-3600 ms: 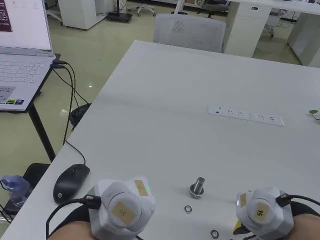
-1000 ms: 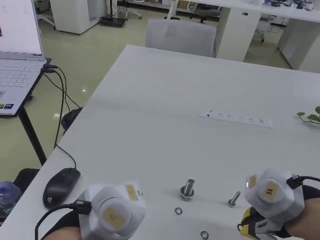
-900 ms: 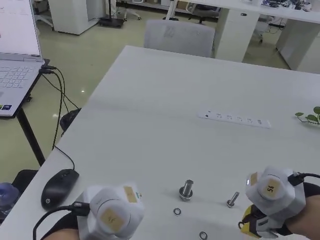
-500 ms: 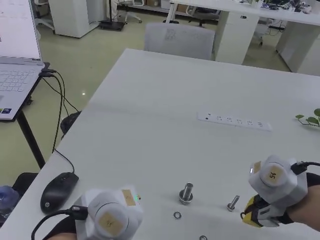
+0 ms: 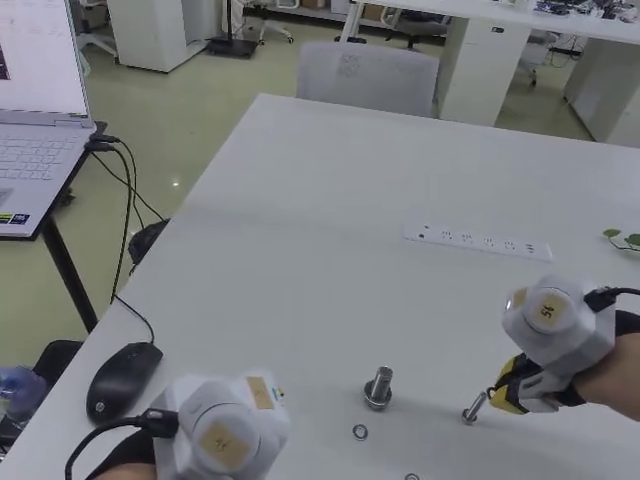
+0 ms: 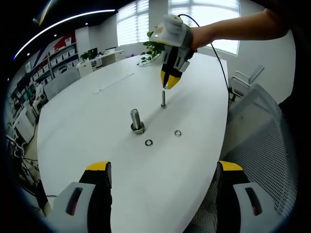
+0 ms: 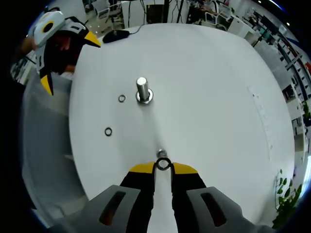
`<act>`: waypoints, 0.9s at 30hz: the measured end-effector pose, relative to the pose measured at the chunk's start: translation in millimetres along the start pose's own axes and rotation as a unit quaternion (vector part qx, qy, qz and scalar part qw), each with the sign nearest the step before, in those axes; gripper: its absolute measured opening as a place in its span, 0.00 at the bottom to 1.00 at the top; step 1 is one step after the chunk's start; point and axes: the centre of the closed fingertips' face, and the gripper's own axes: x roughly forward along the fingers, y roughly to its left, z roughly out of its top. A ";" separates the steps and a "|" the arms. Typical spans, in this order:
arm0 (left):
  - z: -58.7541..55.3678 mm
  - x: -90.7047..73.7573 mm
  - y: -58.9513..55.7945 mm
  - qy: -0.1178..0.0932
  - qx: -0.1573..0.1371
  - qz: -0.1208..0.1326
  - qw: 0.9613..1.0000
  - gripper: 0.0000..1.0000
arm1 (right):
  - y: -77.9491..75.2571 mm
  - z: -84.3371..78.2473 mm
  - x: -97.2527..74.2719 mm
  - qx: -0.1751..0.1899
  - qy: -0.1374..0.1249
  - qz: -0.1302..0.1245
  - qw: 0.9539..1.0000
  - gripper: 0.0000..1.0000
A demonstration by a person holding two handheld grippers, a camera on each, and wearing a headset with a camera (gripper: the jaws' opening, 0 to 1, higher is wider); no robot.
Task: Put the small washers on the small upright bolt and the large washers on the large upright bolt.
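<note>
Right claw (image 7: 163,169), clamped on a small washer (image 7: 163,164), has come over the small bolt (image 7: 161,154), lower centre, ready to thread; left claw (image 6: 164,169) apart.

The table (image 5: 300,190) holds a power strip (image 5: 485,243), mouse (image 5: 124,367), large bolt (image 5: 379,387), small bolt (image 5: 473,409) (both upright) and two seemingly small washers (image 6: 148,142).

Large bolt (image 5: 378,386) upright; small bolt (image 5: 474,408) (washer (image 7: 163,164) seemingly atop); two washers (image 7: 121,98) loose.
</note>
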 end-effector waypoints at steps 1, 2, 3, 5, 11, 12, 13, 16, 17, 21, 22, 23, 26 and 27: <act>-0.1 0.0 0.3 0.000 0.000 0.000 1.000 0.89 | 0.0 0.0 0.4 0.000 0.000 0.000 1.000 0.13; -0.1 0.0 0.6 0.000 0.000 0.001 1.000 0.89 | -0.4 0.2 1.2 -0.002 0.001 -0.001 1.000 0.13; -0.2 0.0 0.7 0.000 -0.001 0.000 1.000 0.89 | -0.7 0.4 2.0 -0.003 0.002 0.000 1.000 0.13; -0.8 0.1 1.6 0.001 -0.002 0.001 1.000 0.89 | -1.3 1.1 3.2 -0.004 0.003 0.000 1.000 0.13; -1.0 0.4 4.1 0.001 -0.007 0.002 1.000 0.87 | -1.8 3.0 6.7 -0.010 0.008 0.003 1.000 0.13; -0.9 0.5 4.0 0.000 -0.008 0.001 1.000 0.87 | -1.9 2.5 7.7 -0.010 0.009 0.004 1.000 0.13; -1.0 0.7 4.4 0.001 -0.007 0.002 1.000 0.88 | -1.7 2.3 8.0 -0.011 0.010 0.005 1.000 0.13; -0.6 1.2 4.7 0.000 -0.006 0.004 1.000 0.89 | -0.6 1.7 8.8 -0.012 0.012 0.007 1.000 0.13; -0.8 1.4 4.6 0.000 -0.006 0.003 1.000 0.89 | -0.5 2.0 9.0 -0.013 0.011 0.007 1.000 0.13; -1.7 1.5 3.6 0.002 -0.005 0.002 1.000 0.89 | -0.8 2.7 10.8 -0.015 0.013 0.007 1.000 0.13; -2.1 1.4 3.5 0.002 -0.005 0.002 1.000 0.89 | -1.1 3.0 11.5 -0.015 0.013 0.007 1.000 0.13; -2.5 0.9 3.2 0.003 -0.004 0.002 1.000 0.89 | -1.1 3.2 12.1 -0.015 0.014 0.008 1.000 0.13; -3.8 0.6 4.0 0.004 -0.006 0.002 1.000 0.89 | -0.8 2.9 13.8 -0.016 0.017 0.009 1.000 0.13; -4.1 0.5 4.3 0.004 -0.006 0.002 1.000 0.89 | -0.6 2.2 15.1 -0.017 0.019 0.011 1.000 0.13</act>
